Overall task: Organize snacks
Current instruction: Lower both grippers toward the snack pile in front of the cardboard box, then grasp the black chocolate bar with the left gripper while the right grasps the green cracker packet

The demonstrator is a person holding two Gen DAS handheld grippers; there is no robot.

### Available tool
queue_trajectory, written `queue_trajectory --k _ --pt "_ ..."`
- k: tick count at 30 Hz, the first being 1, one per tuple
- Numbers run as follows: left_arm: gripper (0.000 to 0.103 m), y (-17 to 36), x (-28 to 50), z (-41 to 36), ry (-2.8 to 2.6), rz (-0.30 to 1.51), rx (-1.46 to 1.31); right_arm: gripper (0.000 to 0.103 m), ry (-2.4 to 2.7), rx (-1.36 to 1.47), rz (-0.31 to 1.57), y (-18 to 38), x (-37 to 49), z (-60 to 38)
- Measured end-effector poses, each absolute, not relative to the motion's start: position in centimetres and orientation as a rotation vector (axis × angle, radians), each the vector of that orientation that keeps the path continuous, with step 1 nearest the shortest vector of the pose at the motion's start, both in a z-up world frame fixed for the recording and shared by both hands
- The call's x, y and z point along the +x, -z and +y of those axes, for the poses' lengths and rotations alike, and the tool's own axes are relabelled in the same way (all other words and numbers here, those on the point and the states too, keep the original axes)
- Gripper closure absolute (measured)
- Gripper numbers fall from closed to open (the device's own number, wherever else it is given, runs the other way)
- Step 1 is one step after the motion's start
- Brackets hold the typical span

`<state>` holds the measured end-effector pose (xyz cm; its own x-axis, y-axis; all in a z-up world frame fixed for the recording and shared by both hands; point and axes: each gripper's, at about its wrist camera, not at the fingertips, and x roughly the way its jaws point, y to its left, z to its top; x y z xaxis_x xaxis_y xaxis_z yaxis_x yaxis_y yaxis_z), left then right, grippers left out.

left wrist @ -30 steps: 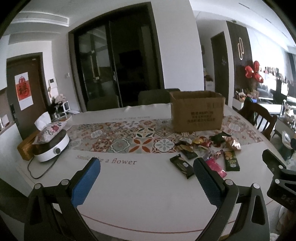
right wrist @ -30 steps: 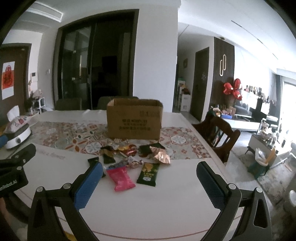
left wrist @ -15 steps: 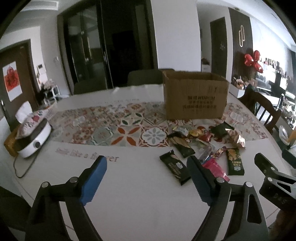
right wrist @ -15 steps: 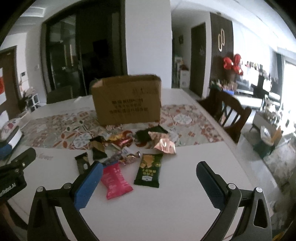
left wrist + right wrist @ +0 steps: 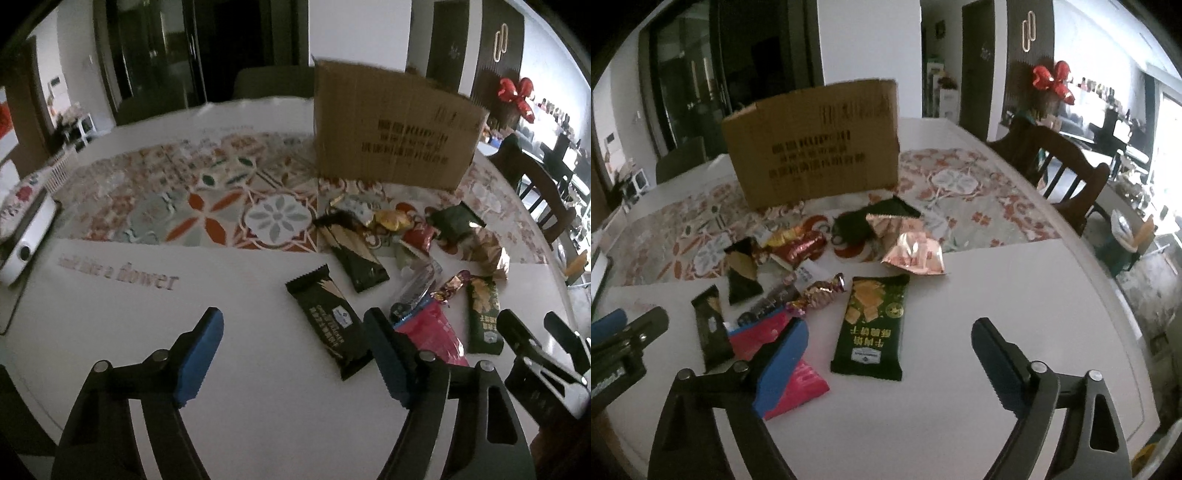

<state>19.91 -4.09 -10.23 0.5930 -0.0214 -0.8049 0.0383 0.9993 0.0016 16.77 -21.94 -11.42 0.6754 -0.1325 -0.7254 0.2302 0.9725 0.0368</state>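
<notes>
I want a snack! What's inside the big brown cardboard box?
Can't tell. The brown cardboard box stands on the patterned table runner, and only its outside wall shows; the inside is hidden. The snack packets lie in front of it on the white table.

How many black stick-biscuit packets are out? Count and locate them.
2. One black packet lies before the left gripper; the second straddles the runner edge. Others may be hidden.

matt cardboard box [image 5: 812,147], glossy foil wrappers [image 5: 914,253]

Both grippers match — the left gripper [image 5: 293,354] and right gripper [image 5: 890,363] have black angular frames, silver pivot screws and ribbed blue finger pads [image 5: 199,356].
</notes>
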Motion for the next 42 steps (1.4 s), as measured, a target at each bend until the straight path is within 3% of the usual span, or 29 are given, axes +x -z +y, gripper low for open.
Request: queue_trajectory --k 11,30,37,42 --pt "0.034 13.5 23.7 -5.1 0.051 1.081 -0.049 0.019 0.189 0.163 0.869 13.3 19.5 -22.0" --pt "0.044 15.0 24.9 -5.1 0.041 1.114 -0.06 0.028 0.195 0.117 0.906 15.2 21.3 -21.3" --pt "0.056 15.0 24.9 -5.2 0.032 1.093 -0.031 0.051 0.19 0.092 0.911 15.5 21.7 -21.1" --pt "0.06 14.9 24.6 -4.9 0.05 1.083 -0.042 0.055 0.188 0.091 0.913 15.4 21.5 -21.1"
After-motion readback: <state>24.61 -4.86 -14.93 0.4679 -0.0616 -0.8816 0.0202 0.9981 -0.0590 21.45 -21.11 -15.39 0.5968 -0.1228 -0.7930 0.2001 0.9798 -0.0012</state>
